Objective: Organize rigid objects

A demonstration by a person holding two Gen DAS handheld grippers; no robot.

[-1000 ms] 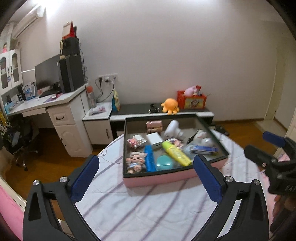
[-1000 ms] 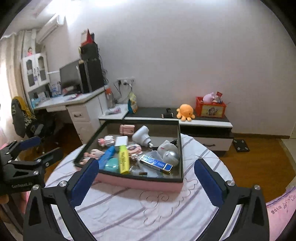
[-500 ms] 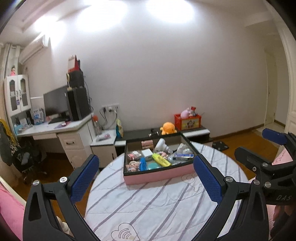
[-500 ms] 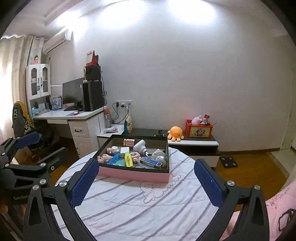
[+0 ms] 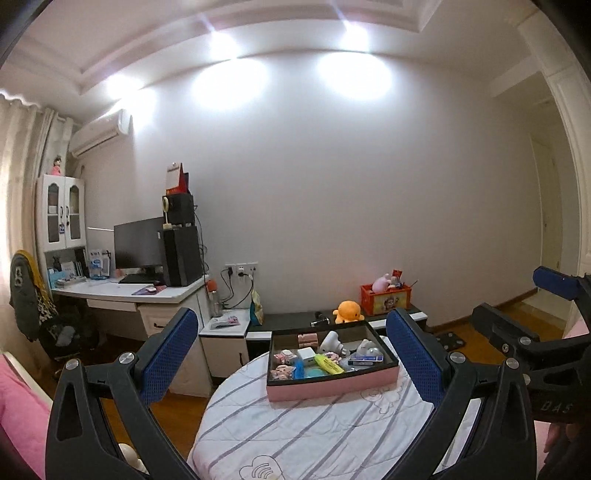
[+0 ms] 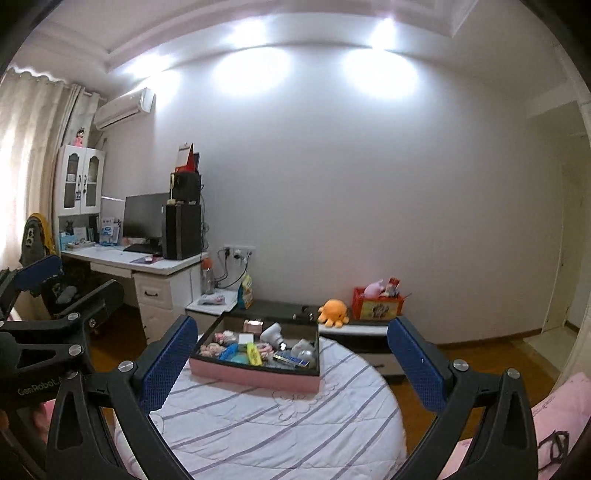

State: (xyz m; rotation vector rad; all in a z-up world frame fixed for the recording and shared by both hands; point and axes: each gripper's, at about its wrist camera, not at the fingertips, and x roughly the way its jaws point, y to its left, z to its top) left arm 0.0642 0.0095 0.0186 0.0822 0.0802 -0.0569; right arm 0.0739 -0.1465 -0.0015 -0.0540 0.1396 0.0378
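a plain white wall (image 5: 351,206) fills the back of the room, washed by bright ceiling spots (image 5: 351,29). an air conditioner (image 5: 99,133) hangs high at the left beside pale curtains (image 6: 26,147). below stand a white glass-door cabinet (image 5: 62,214), a white desk (image 5: 125,295) with a dark monitor (image 5: 138,243) and black speakers (image 5: 183,258), and a low dark tv bench (image 6: 280,308). the floor (image 6: 480,354) is brown wood, and a round worktop (image 6: 277,424) wears a striped white cloth
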